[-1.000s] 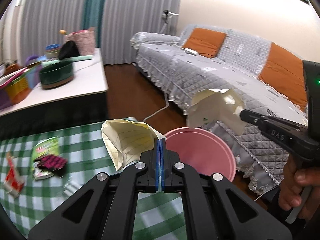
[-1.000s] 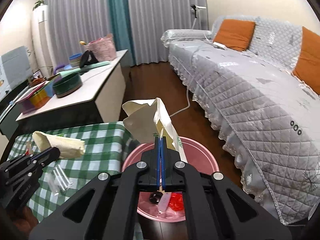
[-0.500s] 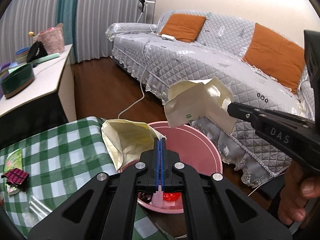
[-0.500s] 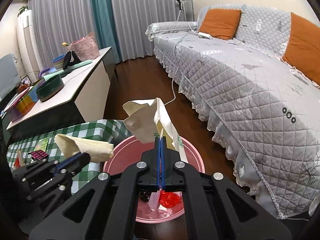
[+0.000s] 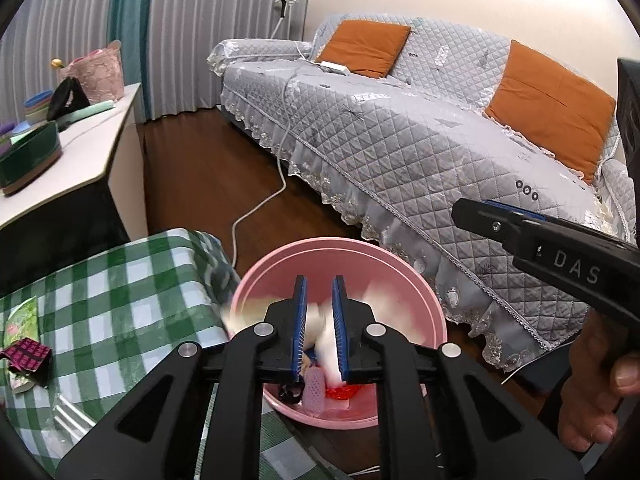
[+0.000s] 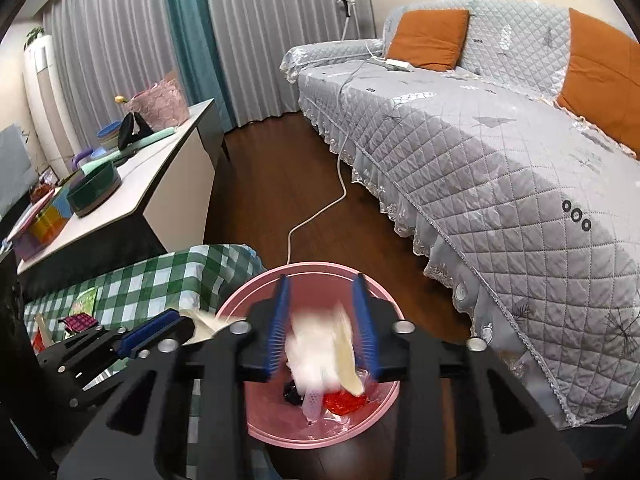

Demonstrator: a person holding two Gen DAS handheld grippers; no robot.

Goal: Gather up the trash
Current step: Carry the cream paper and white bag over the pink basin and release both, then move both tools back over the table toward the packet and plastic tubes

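Note:
A pink bin (image 5: 340,242) stands on the floor by the green-checked table (image 5: 120,280), with a red wrapper (image 5: 340,394) and other scraps in its bottom. My left gripper (image 5: 319,280) hangs over the bin, jaws opening. A yellowish paper (image 5: 240,314) shows blurred around and between them, no pad pressing it. My right gripper (image 6: 321,278) is also over the bin (image 6: 320,266), jaws opening, and a cream paper (image 6: 320,344) drops blurred between them. In each wrist view the other gripper shows: the right (image 5: 460,210), the left (image 6: 184,320).
A dark pink wrapper (image 5: 26,354) and a green packet (image 5: 20,320) lie on the checked cloth. A grey quilted sofa (image 5: 440,140) runs along the right. A white cable (image 5: 260,204) crosses the wooden floor. A white side table (image 6: 152,184) carries bowls and boxes.
Both grippers were shut on their papers; now both jaws have parted and the papers fall toward the bin. The left gripper has moved right, over the bin.

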